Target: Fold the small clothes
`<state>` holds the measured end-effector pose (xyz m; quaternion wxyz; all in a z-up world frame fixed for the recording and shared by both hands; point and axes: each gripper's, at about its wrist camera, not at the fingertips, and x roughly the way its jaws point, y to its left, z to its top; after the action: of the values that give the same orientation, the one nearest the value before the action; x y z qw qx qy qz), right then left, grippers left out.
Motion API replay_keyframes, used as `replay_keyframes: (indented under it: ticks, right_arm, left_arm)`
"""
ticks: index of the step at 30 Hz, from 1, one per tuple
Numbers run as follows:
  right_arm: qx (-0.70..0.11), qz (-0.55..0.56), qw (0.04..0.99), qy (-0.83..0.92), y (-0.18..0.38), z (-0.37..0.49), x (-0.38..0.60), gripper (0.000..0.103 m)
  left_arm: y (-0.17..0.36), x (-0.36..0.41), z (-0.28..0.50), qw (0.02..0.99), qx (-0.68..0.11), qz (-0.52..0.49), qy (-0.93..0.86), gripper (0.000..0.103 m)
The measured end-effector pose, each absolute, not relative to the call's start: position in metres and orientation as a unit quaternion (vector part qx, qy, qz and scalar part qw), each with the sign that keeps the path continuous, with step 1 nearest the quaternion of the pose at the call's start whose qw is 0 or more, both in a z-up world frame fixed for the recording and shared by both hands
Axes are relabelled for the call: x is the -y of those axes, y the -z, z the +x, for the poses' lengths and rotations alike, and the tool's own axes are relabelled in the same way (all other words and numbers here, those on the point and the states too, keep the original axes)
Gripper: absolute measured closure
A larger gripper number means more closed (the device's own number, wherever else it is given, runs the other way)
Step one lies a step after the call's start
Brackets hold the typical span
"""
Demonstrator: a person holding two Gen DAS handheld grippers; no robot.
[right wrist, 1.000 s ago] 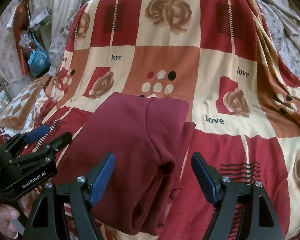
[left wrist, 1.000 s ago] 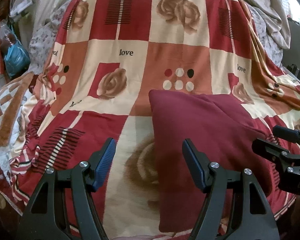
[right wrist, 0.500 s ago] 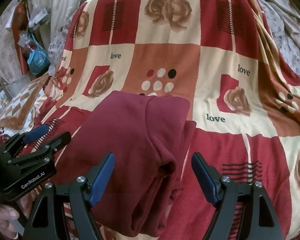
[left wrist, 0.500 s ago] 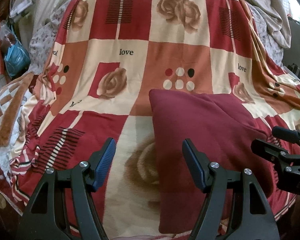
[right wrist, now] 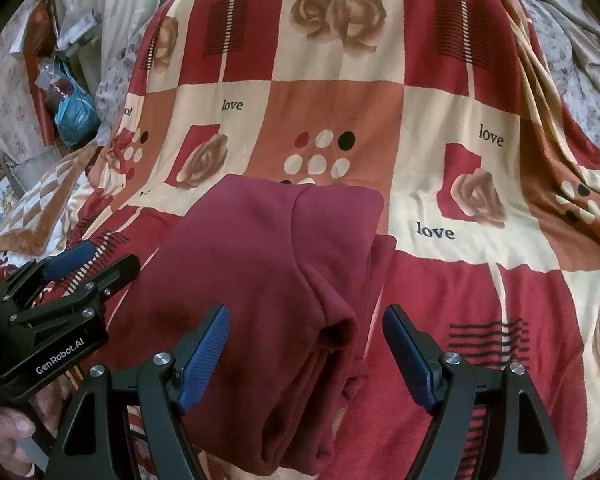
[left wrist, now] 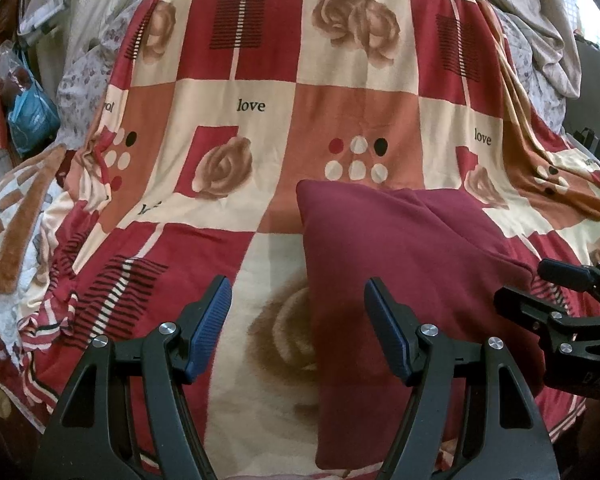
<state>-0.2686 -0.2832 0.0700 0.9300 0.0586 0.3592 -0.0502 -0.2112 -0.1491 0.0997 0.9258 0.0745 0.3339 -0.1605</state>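
Across the preceding second nothing shifted: both grippers kept their positions and the cloth lay unmoved. The left gripper (left wrist: 298,328) hovered with jaws apart and empty, astride the garment's left edge. The maroon garment (left wrist: 412,264) lay already folded on the patchwork blanket (left wrist: 328,112), at the 5 o'clock part of the left view. The right gripper (right wrist: 306,354) hovered likewise apart, empty, over the layered right edge. This stillness suggests a pause between folds.
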Motion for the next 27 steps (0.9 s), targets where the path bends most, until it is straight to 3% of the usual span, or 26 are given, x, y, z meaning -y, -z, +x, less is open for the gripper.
replay_keyframes:
  ticks: [27]
  right_arm:
    - [-0.362,0.058,0.929,0.050,-0.0657,-0.2690,0.2796,0.026]
  left_arm:
    - [-0.0985,0.1494,-0.2093,0.925,-0.338,0.073,0.159,0.034]
